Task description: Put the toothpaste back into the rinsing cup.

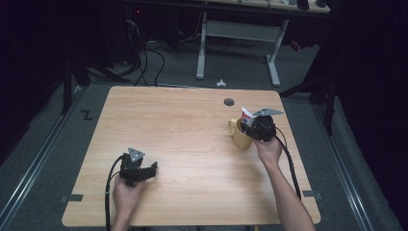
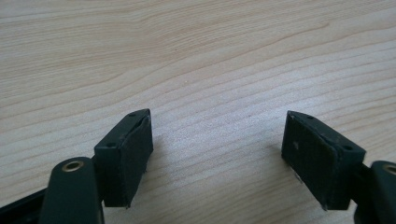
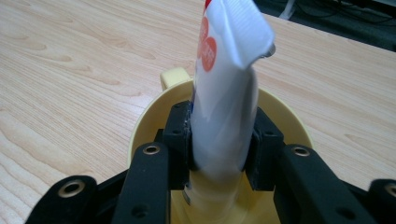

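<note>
We have the right gripper (image 3: 219, 154) clamped on the white squeezable plastic tube (image 3: 229, 93), lowering it into the yellow ceramic mug (image 1: 239, 137); next, release (left gripper (image 2: 217, 158) idle, jaws wide and empty).

White tube (image 3: 224, 107) with red markings, upright, crimped end up, lower end inside yellow mug (image 3: 285, 116); far right of table.

Black left gripper (image 1: 153, 169) with grey plate, black cable, brass-ringed screws.

Bare counter (image 1: 192, 125) spans left, centre and far; only the yellow mug (image 1: 239, 135) with its upright tube (image 1: 247, 116) blocks the right.
</note>
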A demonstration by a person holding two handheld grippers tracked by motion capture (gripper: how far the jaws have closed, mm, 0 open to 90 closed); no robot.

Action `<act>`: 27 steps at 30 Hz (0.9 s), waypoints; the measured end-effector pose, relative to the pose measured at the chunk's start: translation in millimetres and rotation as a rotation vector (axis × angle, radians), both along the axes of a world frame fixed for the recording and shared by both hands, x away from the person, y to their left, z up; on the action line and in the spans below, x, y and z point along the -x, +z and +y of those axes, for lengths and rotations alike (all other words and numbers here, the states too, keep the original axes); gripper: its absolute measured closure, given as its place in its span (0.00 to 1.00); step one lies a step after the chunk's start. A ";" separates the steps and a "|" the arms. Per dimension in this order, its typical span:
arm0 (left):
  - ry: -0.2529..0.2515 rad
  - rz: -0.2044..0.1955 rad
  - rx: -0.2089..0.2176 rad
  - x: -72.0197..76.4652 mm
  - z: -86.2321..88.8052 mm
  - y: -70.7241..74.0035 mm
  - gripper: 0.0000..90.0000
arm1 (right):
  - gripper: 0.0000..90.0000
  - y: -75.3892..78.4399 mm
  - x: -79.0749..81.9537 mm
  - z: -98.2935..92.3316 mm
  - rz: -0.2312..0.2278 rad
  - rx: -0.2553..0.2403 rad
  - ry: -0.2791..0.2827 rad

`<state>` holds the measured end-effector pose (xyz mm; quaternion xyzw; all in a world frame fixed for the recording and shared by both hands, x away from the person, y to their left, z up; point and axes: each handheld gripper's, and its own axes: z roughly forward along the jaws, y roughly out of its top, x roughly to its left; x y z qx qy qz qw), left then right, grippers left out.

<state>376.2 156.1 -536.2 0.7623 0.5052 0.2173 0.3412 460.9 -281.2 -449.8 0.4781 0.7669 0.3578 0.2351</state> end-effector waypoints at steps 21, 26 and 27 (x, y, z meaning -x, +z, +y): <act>-0.001 0.000 0.000 0.1 0.0 0.0 0.28 | 0.62 5.9 8.2 -5.7 -0.033 0.002 0.013; -0.001 0.000 0.000 0.1 0.0 0.0 0.28 | 0.55 9.6 10.8 -7.4 -0.050 -0.021 0.014; -0.001 0.000 0.000 0.1 0.0 0.0 0.28 | 0.53 10.7 11.8 -7.3 -0.055 -0.020 0.011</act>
